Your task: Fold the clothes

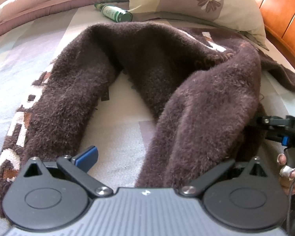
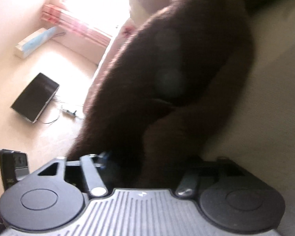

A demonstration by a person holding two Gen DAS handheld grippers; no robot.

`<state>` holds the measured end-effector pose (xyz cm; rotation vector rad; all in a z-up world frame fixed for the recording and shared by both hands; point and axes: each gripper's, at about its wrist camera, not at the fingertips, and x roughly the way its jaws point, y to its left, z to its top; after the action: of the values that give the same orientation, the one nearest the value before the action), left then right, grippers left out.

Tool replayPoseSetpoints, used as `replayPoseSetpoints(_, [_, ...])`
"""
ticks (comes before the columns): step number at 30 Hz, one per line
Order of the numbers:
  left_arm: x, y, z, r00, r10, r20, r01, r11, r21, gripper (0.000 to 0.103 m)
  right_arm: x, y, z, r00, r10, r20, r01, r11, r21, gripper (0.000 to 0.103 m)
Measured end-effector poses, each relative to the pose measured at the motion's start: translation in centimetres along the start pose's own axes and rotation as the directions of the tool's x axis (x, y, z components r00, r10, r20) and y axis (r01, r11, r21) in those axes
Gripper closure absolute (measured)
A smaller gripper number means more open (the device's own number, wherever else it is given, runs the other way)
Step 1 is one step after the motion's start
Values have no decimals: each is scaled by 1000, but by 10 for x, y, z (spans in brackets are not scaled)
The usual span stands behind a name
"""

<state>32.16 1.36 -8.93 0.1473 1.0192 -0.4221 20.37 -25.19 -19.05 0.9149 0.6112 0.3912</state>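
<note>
Dark-brown fuzzy knit garment (image 1: 186,78) on the bed (image 1: 118,137) looks soft, floppy; grip its thick folded edges. Left gripper (image 1: 159,157) jaws spread; right gripper (image 2: 155,165) jaws' state unclear.

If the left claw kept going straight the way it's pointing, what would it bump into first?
Probably the bedsheet: the left claw is open and points down at the bare patch between two folds of the fuzzy brown sweater. The right-hand fold lies very close, so it might brush that.
</note>
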Motion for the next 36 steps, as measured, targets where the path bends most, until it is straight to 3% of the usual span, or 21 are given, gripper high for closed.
replayPoseSetpoints(2, [0, 0, 0, 1000, -1, -1, 1, 1000, -2, 0, 2, 0, 1, 999, -35, -8, 35, 999, -23, 45])
replayPoseSetpoints(3, [1, 0, 0, 1000, -1, -2, 1, 1000, -3, 0, 3, -1, 1, 997, -80, -6, 80, 996, -47, 65])
replayPoseSetpoints(4, [1, 0, 0, 1000, -1, -3, 1, 1000, -5, 0, 4, -3, 1, 993, -121, -3, 121, 990, -68, 91])
replayPoseSetpoints(5, [1, -1, 0, 1000, -2, -3, 2, 1000, -3, 0, 2, -12, 1, 995, -97, 12, 97, 995, -33, 95])
replayPoseSetpoints(12, [2, -3, -1, 1000, -1, -10, 1, 1000, -4, 0, 3, -31, 8, 999, 11, 38, -16, 994, 111, 87])
replayPoseSetpoints(15, [3, -3, -1, 1000, 0, -15, 0, 1000, -3, 0, 6, -38, 6, 995, 54, 81, -66, 986, 155, 90])
replayPoseSetpoints(19, [4, -3, -1, 1000, 3, -19, -3, 1000, 0, 0, 8, -35, 9, 998, 18, 66, -27, 989, 143, 91])
replayPoseSetpoints(23, [4, -3, -1, 1000, 4, -22, -4, 1000, -6, 0, 7, -32, -1, 988, 13, 153, -27, 996, 90, 91])
replayPoseSetpoints(25, [4, -4, -2, 1000, 4, -22, -4, 1000, -5, 0, 6, -33, 1, 989, 14, 150, -30, 994, 102, 90])
replayPoseSetpoints(29, [4, -3, -1, 1000, 0, -22, 0, 1000, -3, 0, 2, -43, 6, 988, 70, 138, -93, 981, 168, 85])
replayPoseSetpoints(36, [6, -3, -1, 1000, 1, -22, -1, 1000, -7, 0, 3, -28, 4, 987, -35, 155, 15, 992, 124, 84])
